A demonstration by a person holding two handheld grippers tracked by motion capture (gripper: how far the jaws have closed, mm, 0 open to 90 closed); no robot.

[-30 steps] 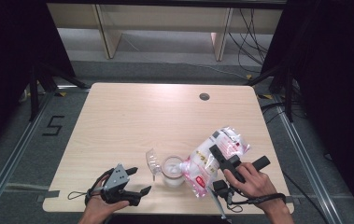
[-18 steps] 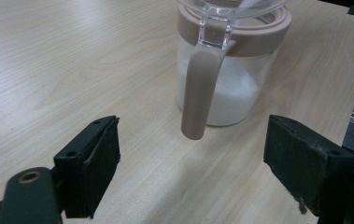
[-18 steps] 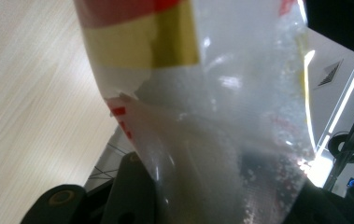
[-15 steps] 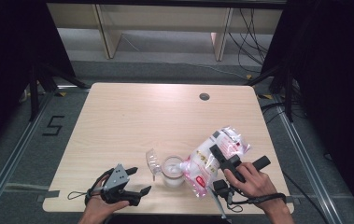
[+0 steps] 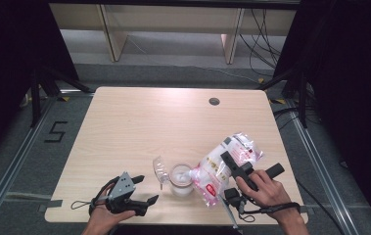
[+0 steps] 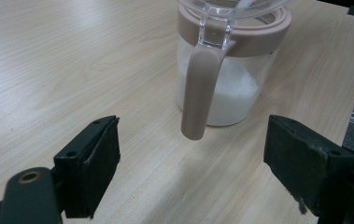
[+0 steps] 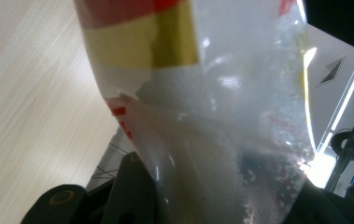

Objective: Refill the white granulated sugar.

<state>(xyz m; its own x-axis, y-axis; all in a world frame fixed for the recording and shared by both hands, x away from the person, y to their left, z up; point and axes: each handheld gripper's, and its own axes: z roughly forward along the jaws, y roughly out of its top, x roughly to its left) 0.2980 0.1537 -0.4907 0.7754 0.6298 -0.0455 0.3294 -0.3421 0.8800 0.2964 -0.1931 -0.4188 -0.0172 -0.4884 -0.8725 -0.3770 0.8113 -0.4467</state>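
**Left gripper idle, right gripper pouring: risks at the jar mouth**

Left gripper: your jaws stand wide and empty on the table, aimed at the jar, whose handle faces them; its clear lid hangs open. The jar, part-filled with white granules, stands unsteadied, so a nudge from the bag could likely tip it. Right gripper: your jaws clamp the plastic bag, tilted over the jar mouth. Tilt further and the granules may surge past the rim; a slack grip could let the bag slide.

Sugar jar with tan handle, wooden table, hand-held gripper (jaws apart)
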